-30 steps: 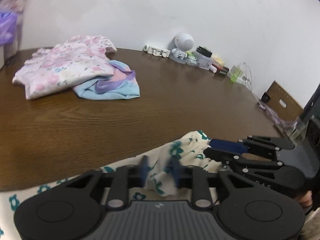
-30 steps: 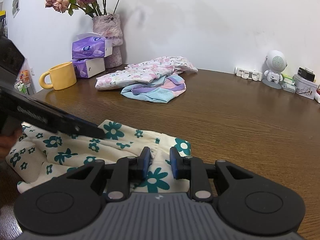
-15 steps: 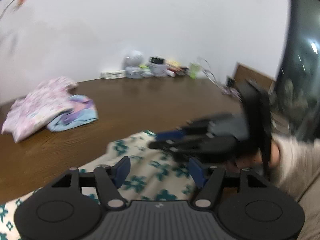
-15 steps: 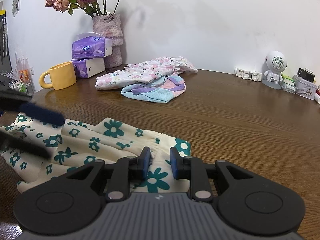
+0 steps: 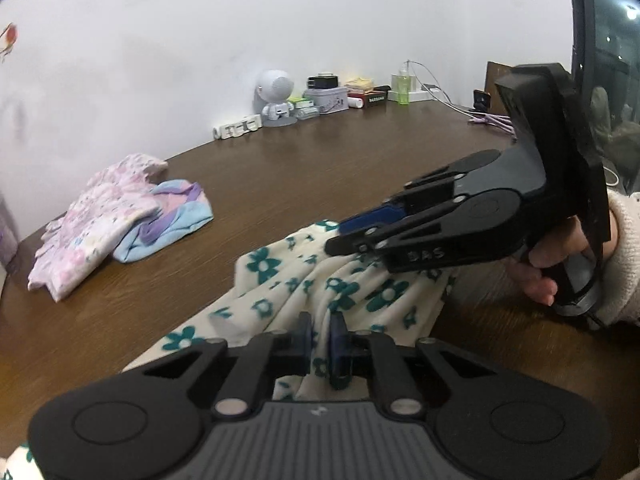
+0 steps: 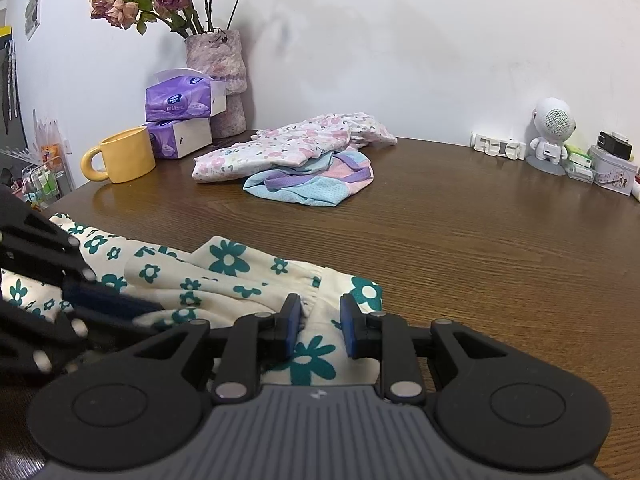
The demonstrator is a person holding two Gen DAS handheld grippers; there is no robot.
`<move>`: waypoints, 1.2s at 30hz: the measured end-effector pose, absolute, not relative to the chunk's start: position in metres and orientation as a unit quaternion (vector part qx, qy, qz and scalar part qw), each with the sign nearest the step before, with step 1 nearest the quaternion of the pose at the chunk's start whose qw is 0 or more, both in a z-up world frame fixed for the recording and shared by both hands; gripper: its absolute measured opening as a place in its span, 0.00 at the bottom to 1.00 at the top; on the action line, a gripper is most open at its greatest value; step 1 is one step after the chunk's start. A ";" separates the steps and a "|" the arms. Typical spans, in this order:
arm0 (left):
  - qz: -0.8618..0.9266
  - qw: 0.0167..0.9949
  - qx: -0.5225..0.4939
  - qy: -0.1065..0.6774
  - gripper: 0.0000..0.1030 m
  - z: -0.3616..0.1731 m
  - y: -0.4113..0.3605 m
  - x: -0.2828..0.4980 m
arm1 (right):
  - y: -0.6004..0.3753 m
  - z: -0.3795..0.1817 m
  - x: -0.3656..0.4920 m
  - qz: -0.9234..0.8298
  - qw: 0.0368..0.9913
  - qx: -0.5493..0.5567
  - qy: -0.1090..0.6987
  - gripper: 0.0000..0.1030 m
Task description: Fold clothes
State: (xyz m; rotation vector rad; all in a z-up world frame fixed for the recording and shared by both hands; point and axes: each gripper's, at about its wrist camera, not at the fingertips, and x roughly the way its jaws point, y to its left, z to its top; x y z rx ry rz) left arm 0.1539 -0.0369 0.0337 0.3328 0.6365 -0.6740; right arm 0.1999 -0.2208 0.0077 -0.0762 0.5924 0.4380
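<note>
Counting three garments on our worktop (image 6: 460, 240): both grippers, left gripper (image 5: 320, 330) having just reclosed, right gripper (image 6: 319, 322), pinch the floral one (image 6: 224, 276); two (image 6: 304, 160) lie beyond it.

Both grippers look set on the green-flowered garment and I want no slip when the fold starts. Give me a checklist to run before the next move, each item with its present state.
1. Left hand-held gripper pinches the cream garment with green flowers: ok; its jaws have just been closing and cloth sits between them.
2. Right hand-held gripper grips the garment's edge: ok; cloth is bunched between its pads.
3. Garment lies flat for a clean fold: not ok; it is rumpled between the two grippers.
4. Bare wooden table ahead to lay the fold on: ok.
5. Pink floral and blue clothes stay apart from the garment: ok.
6. Yellow mug clear of the cloth: ok.
</note>
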 end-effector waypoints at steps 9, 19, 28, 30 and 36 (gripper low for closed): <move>-0.327 0.882 0.133 0.312 0.08 0.026 -0.025 0.153 | -0.228 0.018 0.191 0.221 0.936 -0.022 0.273 0.22; -0.328 0.884 0.084 0.323 0.11 0.025 -0.014 0.158 | -0.238 0.028 0.156 0.245 0.929 -0.014 0.278 0.32; -0.326 0.905 0.049 0.269 0.35 0.052 0.005 0.138 | -0.229 0.017 0.155 0.224 0.930 -0.027 0.291 0.30; -0.347 0.898 0.056 0.263 0.45 0.053 -0.002 0.133 | -0.227 0.016 0.154 0.220 0.931 -0.030 0.290 0.30; -0.339 0.881 0.123 0.305 0.38 0.030 -0.030 0.135 | -0.225 0.014 0.152 0.214 0.933 -0.033 0.289 0.30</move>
